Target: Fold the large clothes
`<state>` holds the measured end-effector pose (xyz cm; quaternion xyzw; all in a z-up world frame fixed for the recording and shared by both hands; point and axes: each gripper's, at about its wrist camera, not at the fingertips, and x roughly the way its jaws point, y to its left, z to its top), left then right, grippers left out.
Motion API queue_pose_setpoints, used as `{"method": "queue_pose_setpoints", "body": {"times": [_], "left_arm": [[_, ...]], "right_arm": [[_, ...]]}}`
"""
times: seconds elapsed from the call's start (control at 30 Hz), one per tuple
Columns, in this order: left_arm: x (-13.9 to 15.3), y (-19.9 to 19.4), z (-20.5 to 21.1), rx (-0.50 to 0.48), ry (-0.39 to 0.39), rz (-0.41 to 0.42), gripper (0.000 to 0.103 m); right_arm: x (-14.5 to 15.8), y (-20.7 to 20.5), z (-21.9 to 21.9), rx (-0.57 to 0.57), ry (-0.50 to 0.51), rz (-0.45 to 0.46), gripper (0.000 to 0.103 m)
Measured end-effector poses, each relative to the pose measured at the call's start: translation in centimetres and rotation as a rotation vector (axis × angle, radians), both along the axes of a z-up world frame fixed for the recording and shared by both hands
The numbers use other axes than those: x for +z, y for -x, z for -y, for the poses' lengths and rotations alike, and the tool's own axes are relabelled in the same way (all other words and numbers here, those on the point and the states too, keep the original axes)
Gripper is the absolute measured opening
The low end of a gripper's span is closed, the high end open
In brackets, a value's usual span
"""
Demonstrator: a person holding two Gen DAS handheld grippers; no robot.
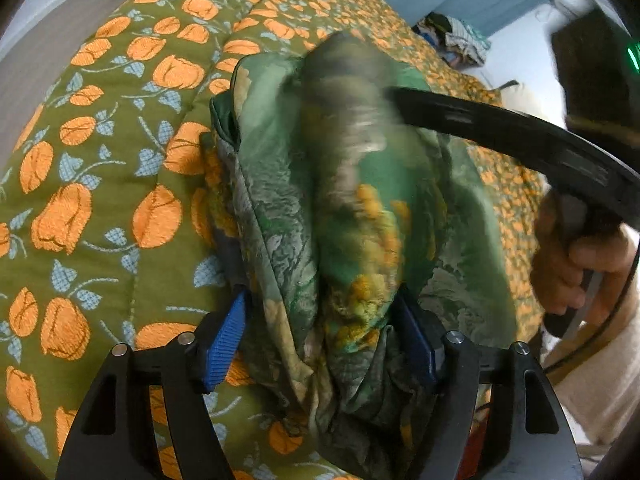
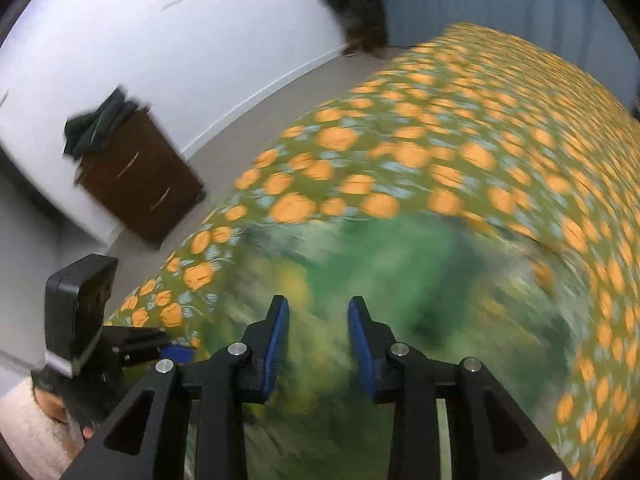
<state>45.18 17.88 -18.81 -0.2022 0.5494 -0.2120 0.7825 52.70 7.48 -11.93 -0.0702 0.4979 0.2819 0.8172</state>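
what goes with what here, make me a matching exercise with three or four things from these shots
Things:
1. garment
2. bedspread
3. cabinet
4. gripper pads

Descriptions:
A. brown, against the white wall
B. blue
C. olive with orange flowers
D. green print, bunched on the bed

Pairs: 1-D, 2-C, 3-A, 4-B

One green garment, one flowered bedspread, two claws.
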Motion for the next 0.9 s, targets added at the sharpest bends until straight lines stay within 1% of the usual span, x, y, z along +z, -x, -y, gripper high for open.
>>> {"method": "queue_pose_setpoints", "body": {"times": [0.03,0.1,0.13,0.17,0.2,0.27,0.33,0.37,0.43,0.53,0.63,0.7,0.77,0.8,0.87,0.9], "left_arm": [[-0.4,-0.1,-0.1,0.011,-0.017,-0.004,0.073],[-1.2,-0.4,-0.6,0.036,-0.014,-0.025,0.073],[-1.7,-0.5,-1.0,0.045,-0.001,-0.038,0.073],[-2.2,-0.6,-1.3,0.048,0.02,-0.048,0.074],[-2.6,-0.7,-1.6,0.052,0.052,-0.06,0.076],[-2.9,-0.6,-1.6,0.048,0.075,-0.063,0.077],[-2.9,-0.5,-1.6,0.051,0.076,-0.055,0.077],[-2.9,-0.5,-1.6,0.052,0.077,-0.051,0.077],[-2.7,-0.3,-1.5,0.053,0.069,-0.042,0.077],[-2.6,-0.3,-1.4,0.053,0.061,-0.039,0.077],[-2.5,0.2,-1.3,0.054,0.052,-0.039,0.077],[-2.3,0.2,-0.9,0.054,0.046,-0.039,0.078],[-2.4,0.2,-0.2,0.047,0.023,-0.039,0.081],[-2.6,0.3,0.2,0.051,0.008,-0.04,0.083],[-2.9,0.1,0.0,0.078,0.014,-0.055,0.084],[-2.8,0.2,0.0,0.086,0.018,-0.058,0.084]], "right_arm": [[-0.9,-0.7,-0.6,-0.004,0.019,-0.012,0.033],[-4.6,-2.3,-1.7,-0.025,0.074,-0.081,0.033],[-5.2,-2.3,-1.7,-0.03,0.073,-0.097,0.033],[-5.9,-2.5,-1.3,-0.046,0.046,-0.113,0.032],[-5.7,-2.8,-0.8,-0.058,0.019,-0.121,0.032],[-4.5,-2.0,0.1,-0.062,-0.025,-0.113,0.032],[-2.9,-0.5,1.2,-0.036,-0.033,-0.09,0.032],[-1.8,1.4,2.1,-0.002,-0.036,-0.069,0.032],[-0.6,4.9,3.8,0.048,-0.024,-0.03,0.032],[0.1,10.4,6.6,0.083,0.009,0.011,0.032],[0.2,14.8,9.1,0.065,0.02,0.067,0.032],[-0.8,16.8,10.2,0.02,0.046,0.097,0.032],[-3.0,16.7,10.4,-0.021,0.068,0.061,0.032],[-4.5,16.4,10.3,-0.044,0.08,0.042,0.032],[-6.0,16.1,10.1,-0.056,0.094,0.06,0.032],[-5.9,16.3,10.0,-0.065,0.096,0.079,0.032]]}}
